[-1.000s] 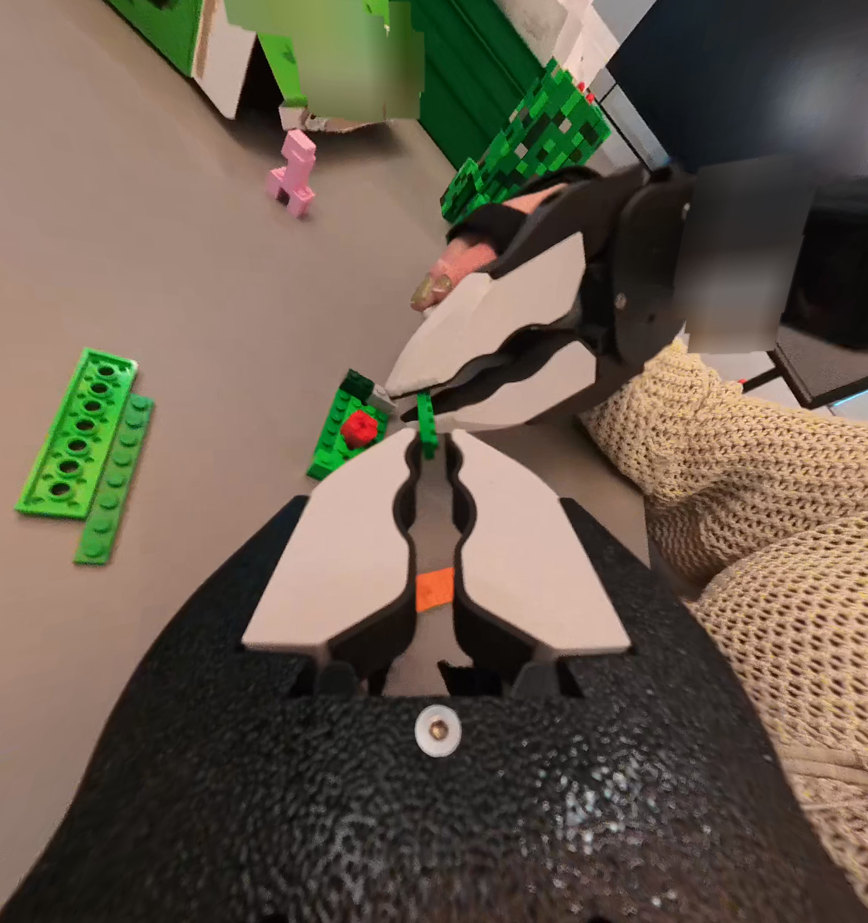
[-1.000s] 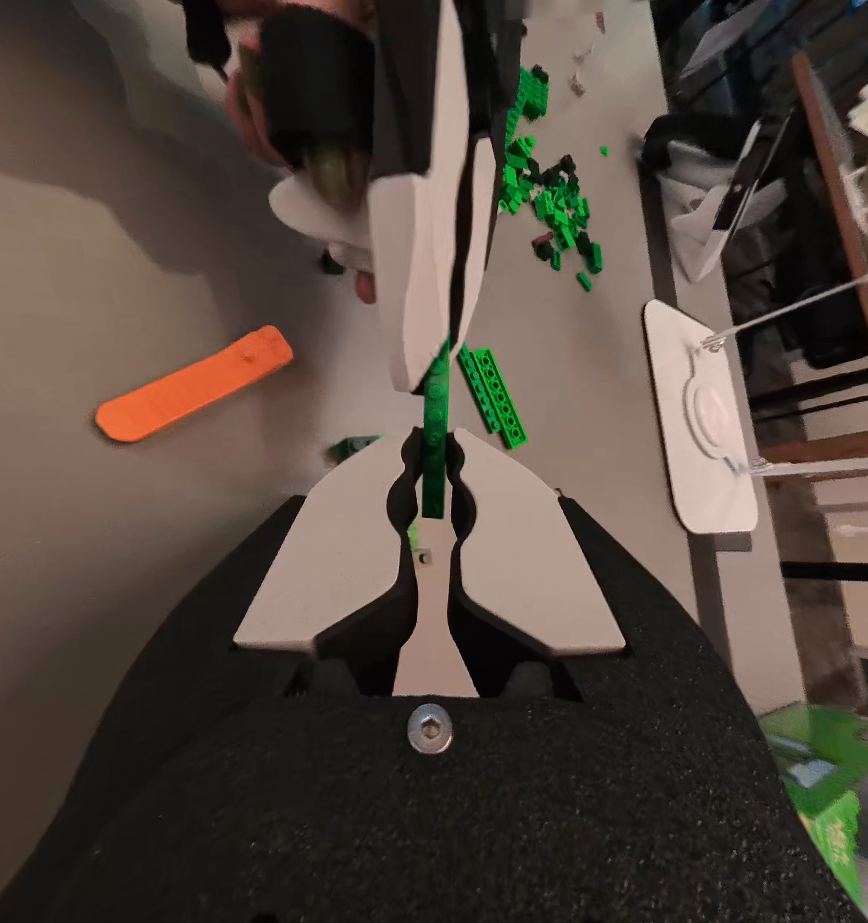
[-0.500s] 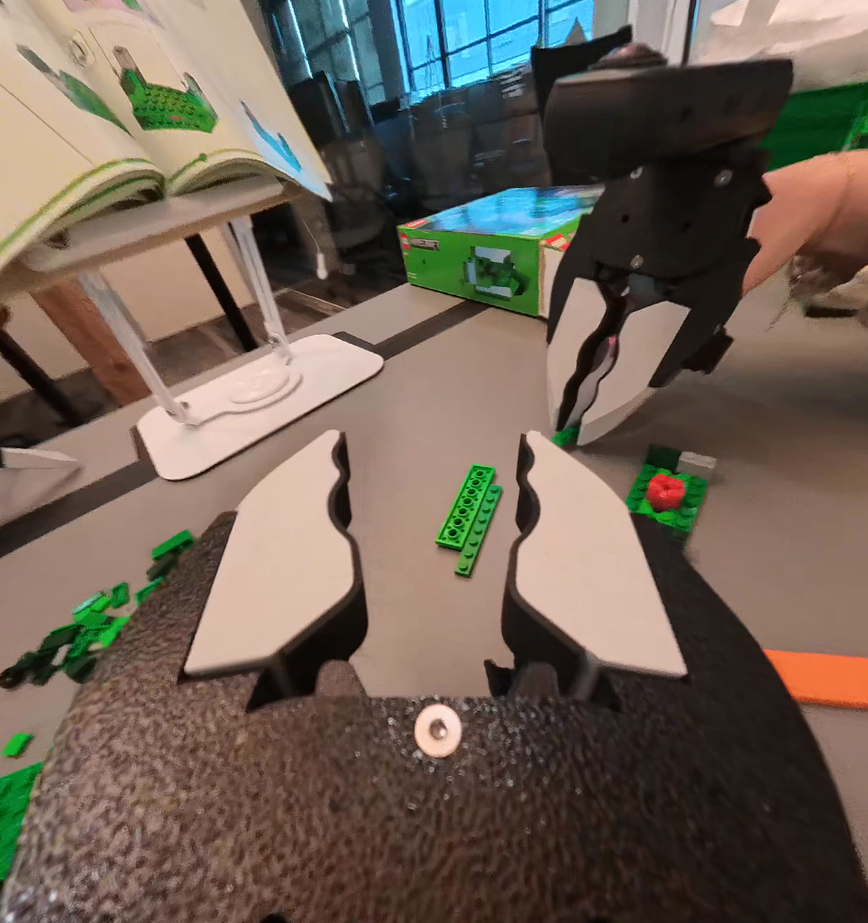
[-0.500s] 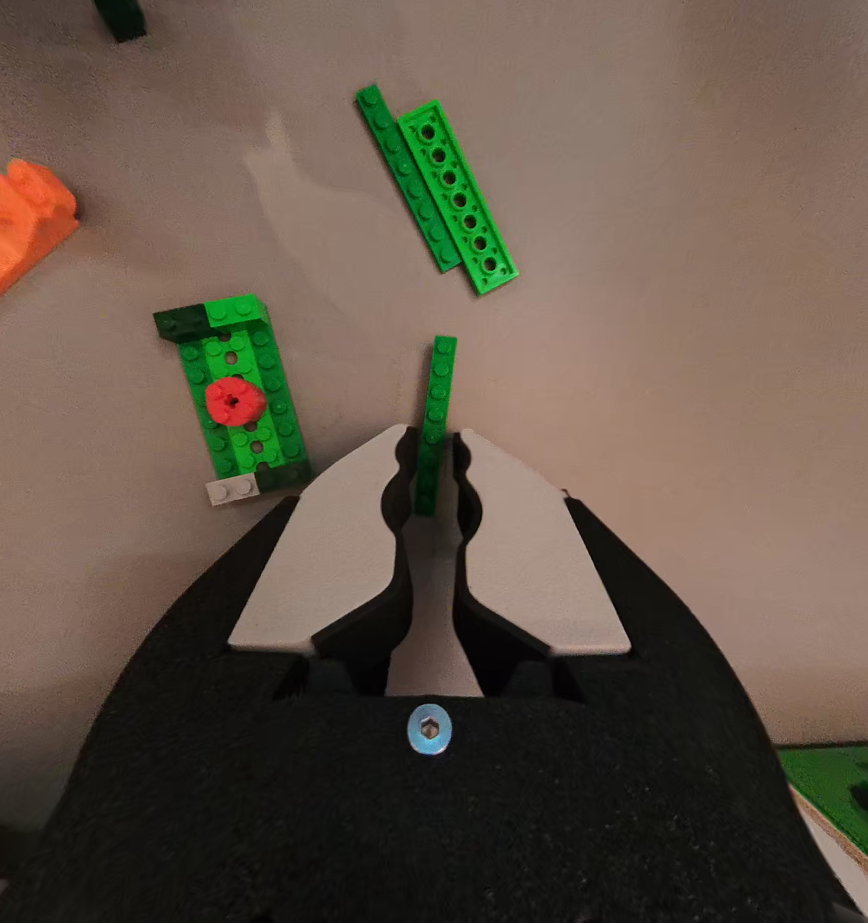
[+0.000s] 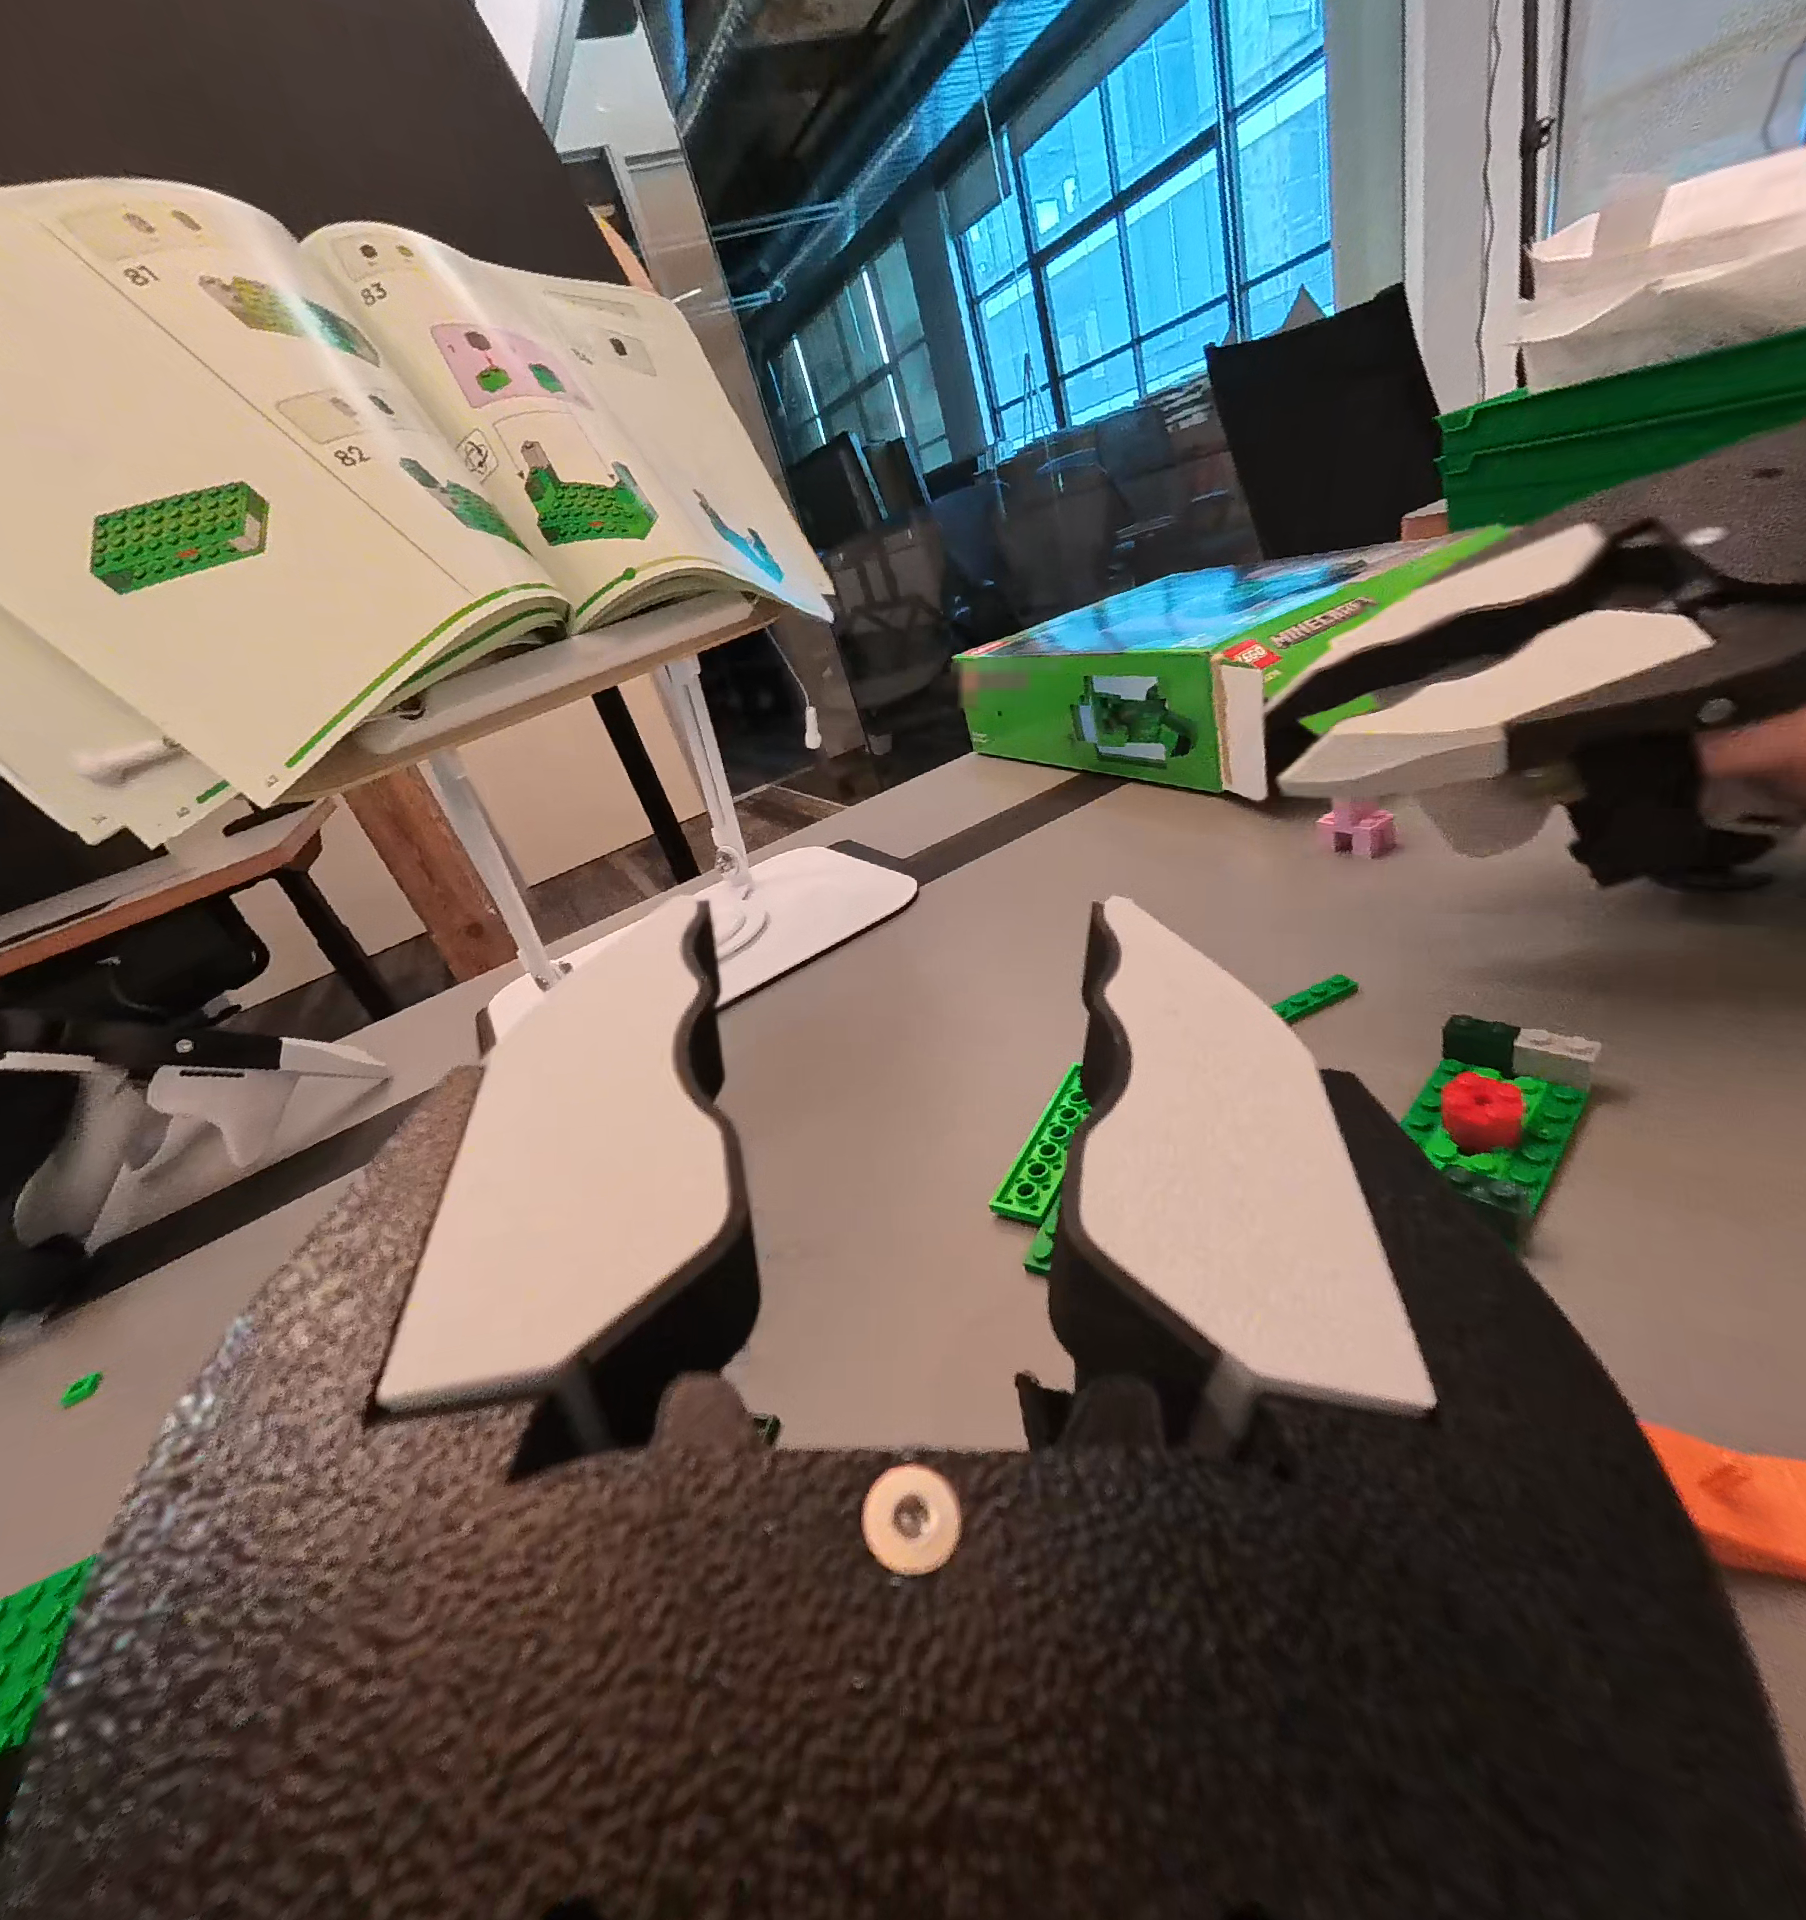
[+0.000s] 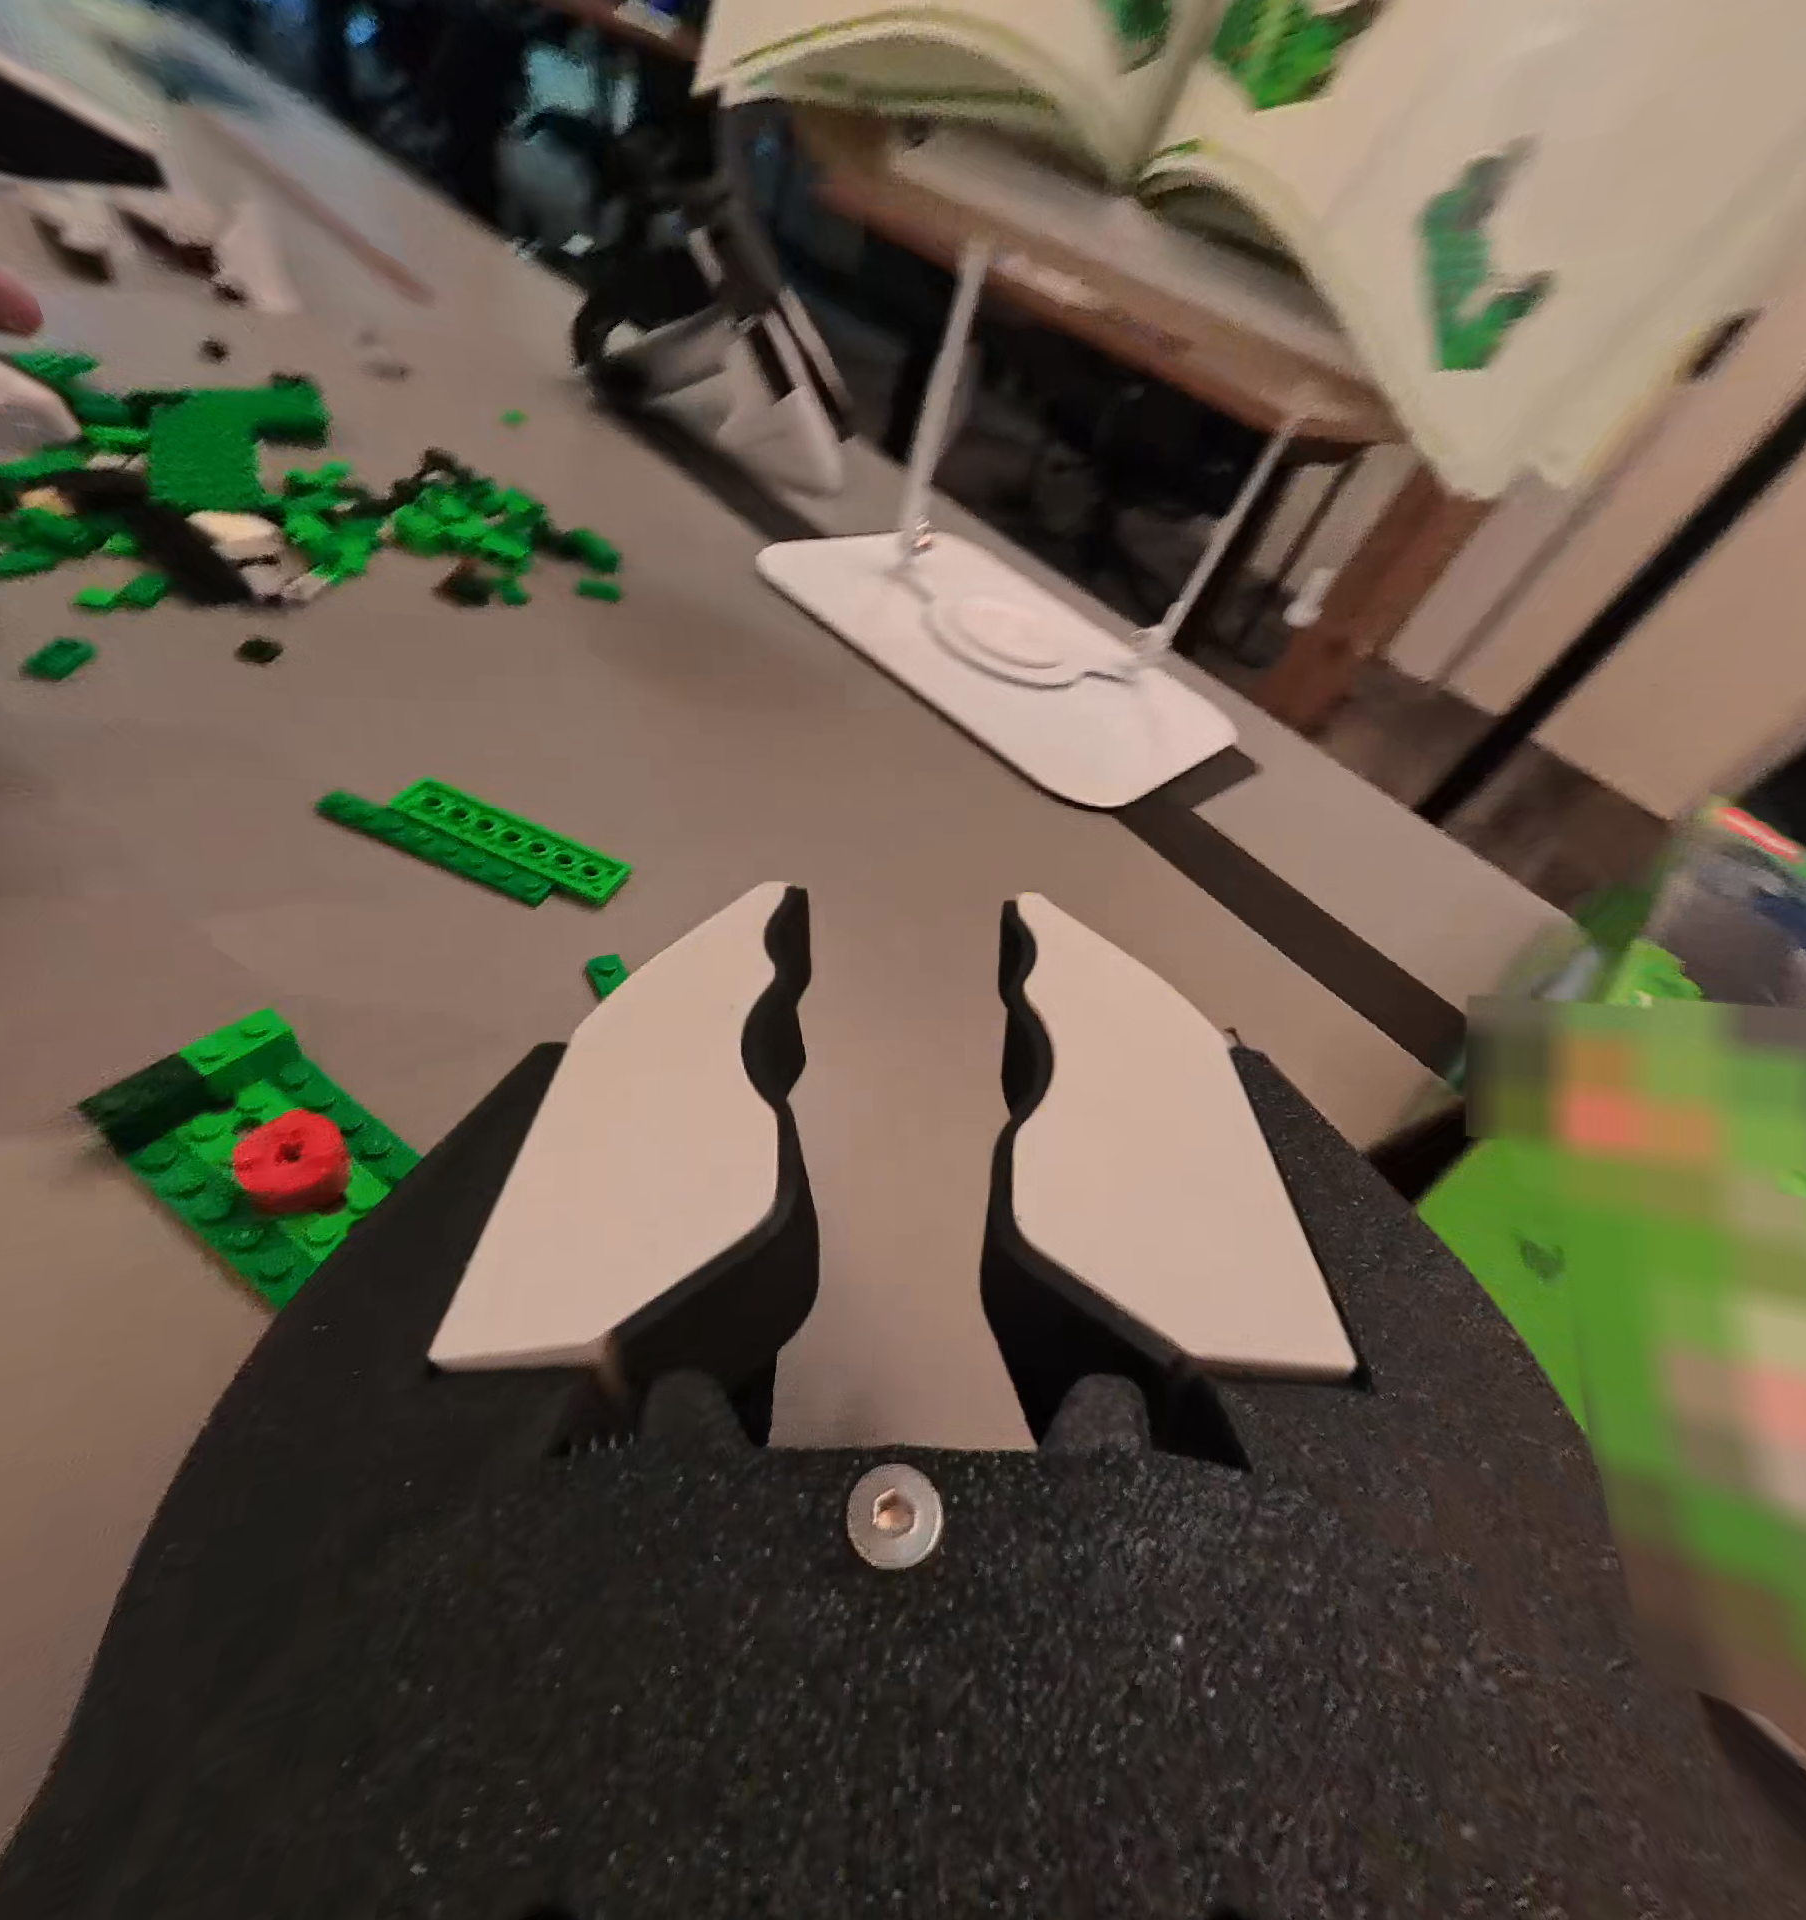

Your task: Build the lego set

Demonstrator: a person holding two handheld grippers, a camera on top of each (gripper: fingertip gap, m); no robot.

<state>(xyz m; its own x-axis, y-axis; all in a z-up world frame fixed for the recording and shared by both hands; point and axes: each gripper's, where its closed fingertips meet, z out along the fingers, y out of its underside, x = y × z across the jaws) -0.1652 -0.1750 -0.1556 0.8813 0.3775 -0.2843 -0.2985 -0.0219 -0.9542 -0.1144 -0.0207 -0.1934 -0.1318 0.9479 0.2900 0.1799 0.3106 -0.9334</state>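
Plates and bricks lie spread over the grey counter (image 5: 878, 1060), and neither gripper carries anything. The left gripper (image 5: 899, 935) hovers above the counter with its jaws wide apart and nothing between them; the right gripper (image 6: 904, 904) is likewise parted, somewhat less widely, and empty.

The partly built green assembly (image 6: 255, 1153), a flat plate base with a red round piece (image 6: 289, 1143) on top and darker bricks at one end, rests on the counter to the left of the right gripper. Just beyond it lies a pair of long green plates (image 6: 483, 842), one bright with holes and one darker and narrower, side by side and touching. A thin green plate (image 5: 1314, 997) lies alone on the counter near the assembly, most of it hidden behind a finger in the right wrist view. A heap of loose green pieces (image 6: 286, 520) sits farther off, likely the stock to draw from.

The instruction booklet (image 5: 359, 436) stands open on a white stand (image 5: 774, 925), propped up presumably so the pages can be read while both grippers work. Both wrist views tilt up toward it, so this looks like a pause to check the next step. An orange brick separator (image 5: 1761, 1517) lies near the left gripper, and the green set box (image 5: 1117, 707) rests at the counter's far edge.
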